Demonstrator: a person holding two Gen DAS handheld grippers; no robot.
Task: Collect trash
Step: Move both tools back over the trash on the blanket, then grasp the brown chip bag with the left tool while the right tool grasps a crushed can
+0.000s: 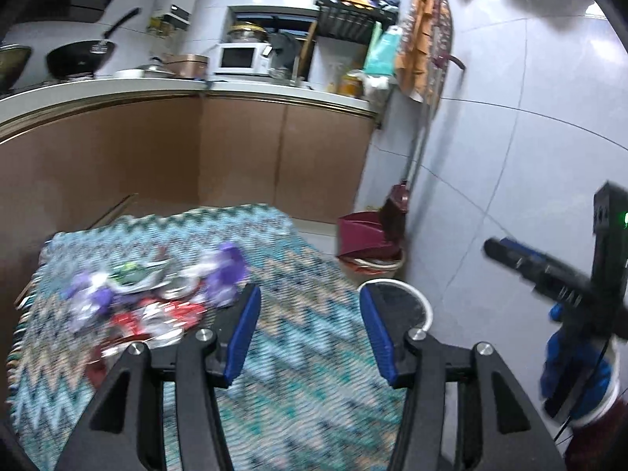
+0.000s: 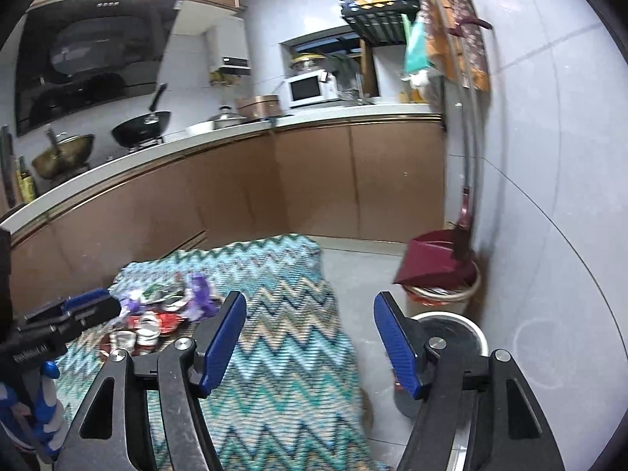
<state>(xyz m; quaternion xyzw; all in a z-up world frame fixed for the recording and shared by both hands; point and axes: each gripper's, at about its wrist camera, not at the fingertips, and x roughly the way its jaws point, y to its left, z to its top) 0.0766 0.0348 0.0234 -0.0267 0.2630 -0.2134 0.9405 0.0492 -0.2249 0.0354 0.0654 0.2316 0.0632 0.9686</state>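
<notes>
A pile of crumpled wrappers, purple, green, red and silver, lies on a table under a zigzag teal cloth. It also shows in the right wrist view. My left gripper is open and empty, just right of the pile, above the cloth. My right gripper is open and empty, over the cloth's right edge. A white round bin with a dark inside stands on the floor right of the table; it also shows in the right wrist view.
A maroon dustpan and broom rest on a basket against the tiled wall. Brown cabinets and a counter with a wok, pots and a microwave run behind the table. The other gripper's body shows at far right and far left.
</notes>
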